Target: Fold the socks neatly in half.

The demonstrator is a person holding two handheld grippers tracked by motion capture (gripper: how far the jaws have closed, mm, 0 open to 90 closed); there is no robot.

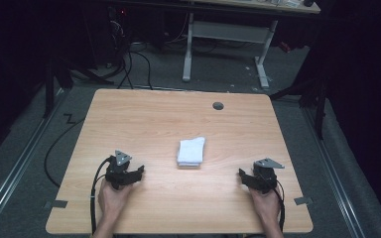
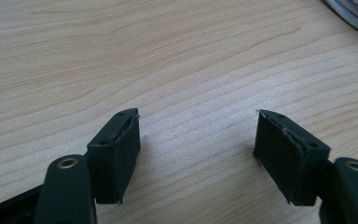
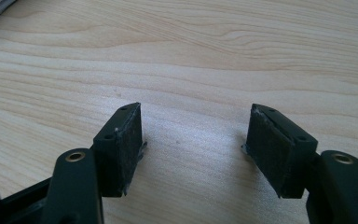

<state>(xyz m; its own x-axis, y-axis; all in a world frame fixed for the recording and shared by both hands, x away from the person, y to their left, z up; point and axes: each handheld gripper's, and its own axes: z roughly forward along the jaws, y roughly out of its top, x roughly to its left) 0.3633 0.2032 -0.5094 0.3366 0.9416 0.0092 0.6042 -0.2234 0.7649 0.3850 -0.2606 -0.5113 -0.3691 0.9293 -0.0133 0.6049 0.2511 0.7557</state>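
A white folded cloth point(image 1: 191, 151) lies mid-table on the pale wooden table point(image 1: 154, 114), well apart from both tools. The left gripper point(image 1: 140, 172) and right gripper point(image 1: 241, 174) rest near the front edge, jaws spread and empty. This looks like the work's starting or finishing pause; next, any reach must go inward.

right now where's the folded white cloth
In the high view the folded white cloth lies mid-table, between the left gripper and right gripper, touching neither.
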